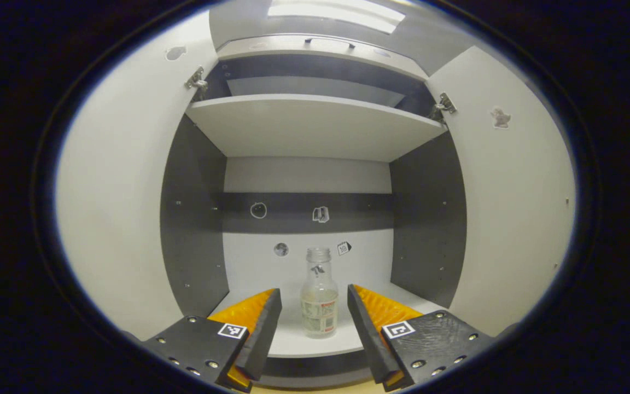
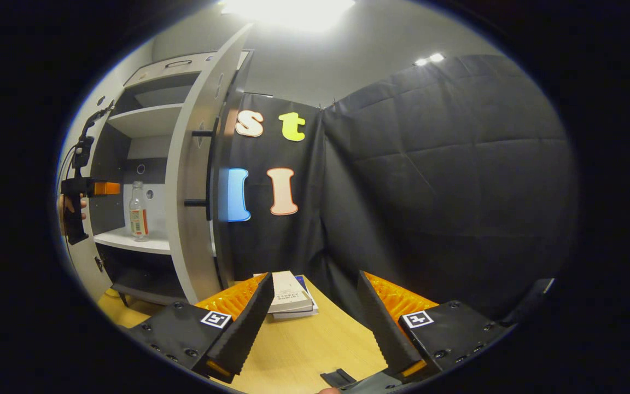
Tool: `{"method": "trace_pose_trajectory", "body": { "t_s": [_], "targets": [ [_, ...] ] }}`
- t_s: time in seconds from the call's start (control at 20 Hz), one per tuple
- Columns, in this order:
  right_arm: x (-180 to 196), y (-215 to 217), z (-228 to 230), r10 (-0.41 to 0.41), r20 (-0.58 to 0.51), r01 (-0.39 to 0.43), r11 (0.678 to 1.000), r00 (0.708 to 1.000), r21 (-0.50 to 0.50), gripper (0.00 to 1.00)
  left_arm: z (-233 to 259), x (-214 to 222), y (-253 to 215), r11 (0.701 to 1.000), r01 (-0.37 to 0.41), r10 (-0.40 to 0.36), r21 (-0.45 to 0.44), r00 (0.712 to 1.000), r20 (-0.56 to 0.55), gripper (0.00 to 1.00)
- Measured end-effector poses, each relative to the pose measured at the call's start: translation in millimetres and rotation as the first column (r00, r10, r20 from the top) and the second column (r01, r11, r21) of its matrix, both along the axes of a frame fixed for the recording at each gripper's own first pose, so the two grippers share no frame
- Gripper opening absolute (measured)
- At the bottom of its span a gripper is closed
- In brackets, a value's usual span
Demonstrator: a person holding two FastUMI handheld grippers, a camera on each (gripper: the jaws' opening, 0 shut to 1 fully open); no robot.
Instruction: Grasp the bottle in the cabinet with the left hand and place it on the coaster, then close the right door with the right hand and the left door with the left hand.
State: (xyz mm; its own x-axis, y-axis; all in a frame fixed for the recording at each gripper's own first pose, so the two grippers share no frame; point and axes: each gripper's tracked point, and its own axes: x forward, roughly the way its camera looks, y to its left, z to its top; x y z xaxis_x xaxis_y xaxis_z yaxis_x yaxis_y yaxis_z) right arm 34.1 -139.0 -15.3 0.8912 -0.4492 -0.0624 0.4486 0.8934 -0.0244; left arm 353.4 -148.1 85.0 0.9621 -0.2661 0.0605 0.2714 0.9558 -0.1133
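A clear bottle (image 1: pixel 319 295) with a paper label stands upright on the cabinet's lower shelf (image 1: pixel 298 342), near the front edge. My left gripper (image 1: pixel 315 320) is open in front of it, the bottle centred beyond the gap between the fingers, untouched. Both cabinet doors stand open: the left door (image 1: pixel 118 208) and the right door (image 1: pixel 512 208). In the right gripper view the bottle (image 2: pixel 138 212) stands on the shelf, the left gripper (image 2: pixel 88 189) held by a hand just outside the cabinet. My right gripper (image 2: pixel 315 314) is open over the wooden table, holding nothing. The right door (image 2: pixel 197 180) has a dark handle.
An upper shelf (image 1: pixel 315 123) spans the cabinet above the bottle. A stack of books (image 2: pixel 289 295) lies on the wooden table (image 2: pixel 304 350) beside the right door, just beyond my right gripper. The black cloth wall stands behind.
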Motion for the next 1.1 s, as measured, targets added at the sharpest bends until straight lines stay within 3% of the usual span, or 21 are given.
{"method": "trace_pose_trajectory", "body": {
  "t_s": [0.45, 1.0, 1.1],
  "targets": [
    [-4, -2, -5, -0.078, -0.030, 0.078, 0.997, 0.996, -0.013, 0.98, -2, 71, -28, 0.997, 0.077, -0.077, -0.020, 0.997, -0.017, 0.75],
    [7, 10, -12, -0.109, -0.068, 0.109, 0.994, 0.992, -0.006, 0.95, -15, 119, -34, 0.995, 0.064, -0.060, 0.070, 0.997, -0.053, 0.74],
    [7, 12, -12, -0.103, -0.067, 0.103, 0.995, 0.992, -0.009, 0.95, -17, 126, -34, 0.996, 0.051, -0.047, 0.078, 0.998, -0.051, 0.45]
  ]
}}
